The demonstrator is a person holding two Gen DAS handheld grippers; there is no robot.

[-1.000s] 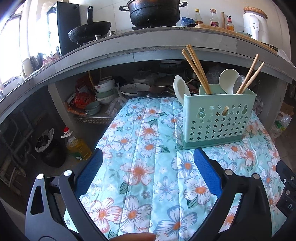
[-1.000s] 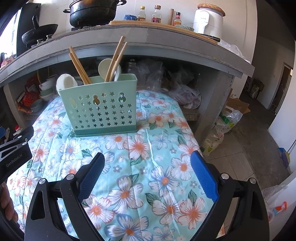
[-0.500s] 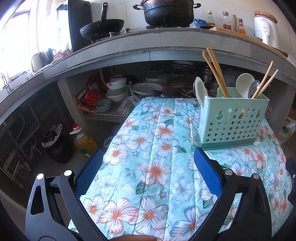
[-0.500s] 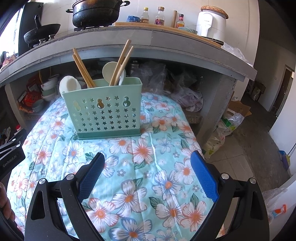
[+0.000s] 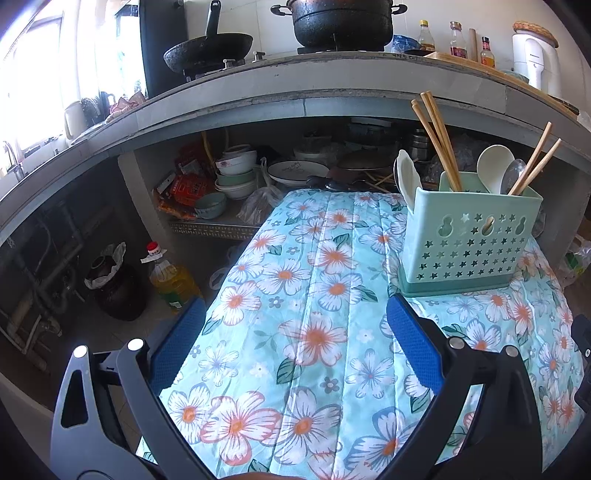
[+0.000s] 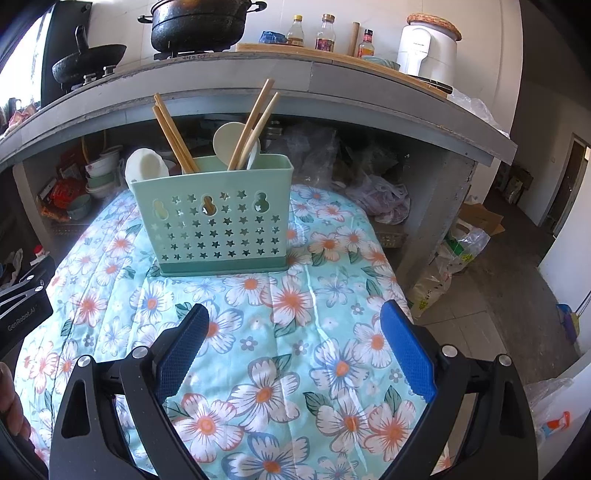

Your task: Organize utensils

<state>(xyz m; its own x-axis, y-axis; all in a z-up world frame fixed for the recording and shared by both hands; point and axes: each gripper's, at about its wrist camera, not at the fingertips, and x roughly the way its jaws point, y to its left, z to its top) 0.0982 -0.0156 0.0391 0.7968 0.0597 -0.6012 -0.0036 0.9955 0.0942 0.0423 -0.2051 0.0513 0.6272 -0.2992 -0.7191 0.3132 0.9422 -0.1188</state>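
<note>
A mint-green utensil holder [image 5: 469, 243] [image 6: 218, 225] with star cut-outs stands upright on the floral cloth [image 5: 314, 332] [image 6: 295, 314]. It holds wooden chopsticks [image 5: 436, 140] [image 6: 173, 136] and white spoons [image 5: 493, 166] [image 6: 229, 142]. My left gripper [image 5: 295, 332] is open and empty, hovering over the cloth in front and to the left of the holder. My right gripper [image 6: 293, 332] is open and empty too, in front of the holder and slightly to its right. The left tool's body [image 6: 22, 306] shows at the right wrist view's left edge.
A grey concrete counter [image 5: 295, 92] overhangs the far side, carrying a pot [image 5: 340, 22], a pan [image 5: 207, 48] and bottles [image 6: 325, 33]. Bowls and plates [image 5: 236, 177] fill the shelf beneath. An oil bottle [image 5: 170, 273] stands on the floor left; bags [image 6: 450, 258] lie right.
Both grippers have drawn back from the holder and stayed open. The left view has swung leftwards, so the holder sits further right and smaller in it.
</note>
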